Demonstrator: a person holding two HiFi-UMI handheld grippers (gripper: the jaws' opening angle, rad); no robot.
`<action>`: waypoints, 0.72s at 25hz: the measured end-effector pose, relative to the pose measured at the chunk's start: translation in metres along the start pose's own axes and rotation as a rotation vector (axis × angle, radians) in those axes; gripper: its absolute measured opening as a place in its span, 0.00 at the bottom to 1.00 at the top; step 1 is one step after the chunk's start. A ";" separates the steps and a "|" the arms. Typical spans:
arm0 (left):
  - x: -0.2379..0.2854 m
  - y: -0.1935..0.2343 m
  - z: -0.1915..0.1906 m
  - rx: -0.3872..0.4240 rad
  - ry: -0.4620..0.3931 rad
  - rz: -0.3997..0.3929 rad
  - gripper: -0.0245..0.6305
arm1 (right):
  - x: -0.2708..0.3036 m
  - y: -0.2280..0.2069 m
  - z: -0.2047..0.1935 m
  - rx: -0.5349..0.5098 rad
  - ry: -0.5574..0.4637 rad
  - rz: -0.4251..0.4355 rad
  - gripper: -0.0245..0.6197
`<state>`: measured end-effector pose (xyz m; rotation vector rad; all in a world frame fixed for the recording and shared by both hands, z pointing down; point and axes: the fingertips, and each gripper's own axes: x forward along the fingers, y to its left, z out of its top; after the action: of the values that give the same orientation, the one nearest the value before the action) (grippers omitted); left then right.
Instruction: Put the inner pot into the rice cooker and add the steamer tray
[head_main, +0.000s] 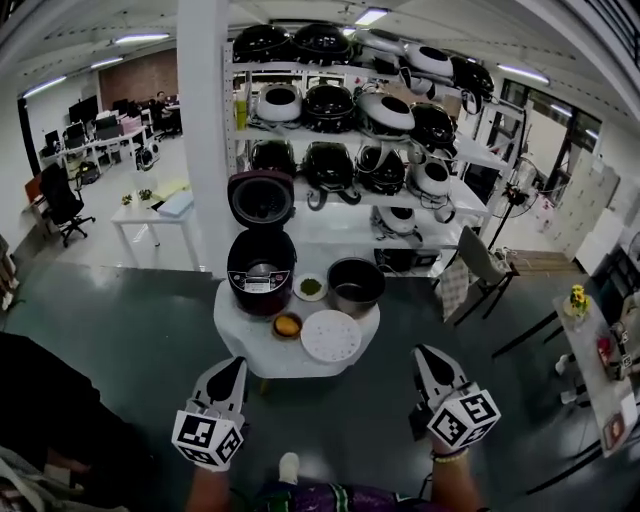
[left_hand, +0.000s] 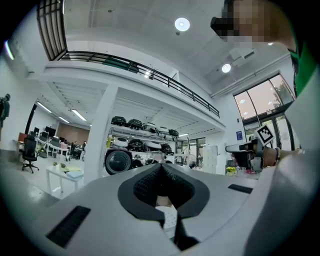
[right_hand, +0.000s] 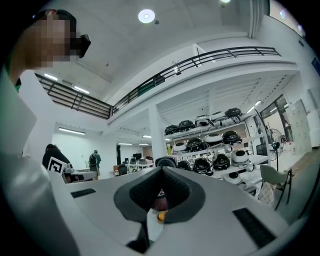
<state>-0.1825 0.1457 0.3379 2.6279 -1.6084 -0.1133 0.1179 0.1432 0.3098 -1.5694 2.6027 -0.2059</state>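
Nothing is done yet: the inner pot (head_main: 355, 285) is sitting at the tabletop's (head_main: 245, 345) far edge beside the open rice cooker (head_main: 261, 265), the steamer tray (head_main: 330, 336) at its near edge, while the left gripper (head_main: 237, 363) and right gripper (head_main: 426, 353) are hovering closed, empty.

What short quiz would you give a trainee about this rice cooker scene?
1. True or false: the inner pot already sits inside the rice cooker.
2. Where does the steamer tray lie? A) on the white table; B) on a shelf; C) inside the rice cooker.
3. Fill in: the left gripper and the right gripper are both ___ and hold nothing.
Key: 1 false, it stands beside the rice cooker; 2 A; 3 shut.
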 end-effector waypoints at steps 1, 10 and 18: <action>0.009 0.009 -0.001 -0.004 0.004 -0.008 0.07 | 0.010 -0.001 0.004 0.000 -0.011 -0.007 0.05; 0.078 0.084 0.009 -0.004 0.009 -0.060 0.07 | 0.099 -0.006 0.018 -0.011 -0.051 -0.062 0.05; 0.137 0.105 0.001 0.008 0.025 -0.127 0.07 | 0.136 -0.030 0.001 -0.023 -0.015 -0.100 0.05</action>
<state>-0.2130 -0.0238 0.3421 2.7247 -1.4368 -0.0798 0.0810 0.0092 0.3120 -1.7036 2.5263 -0.1712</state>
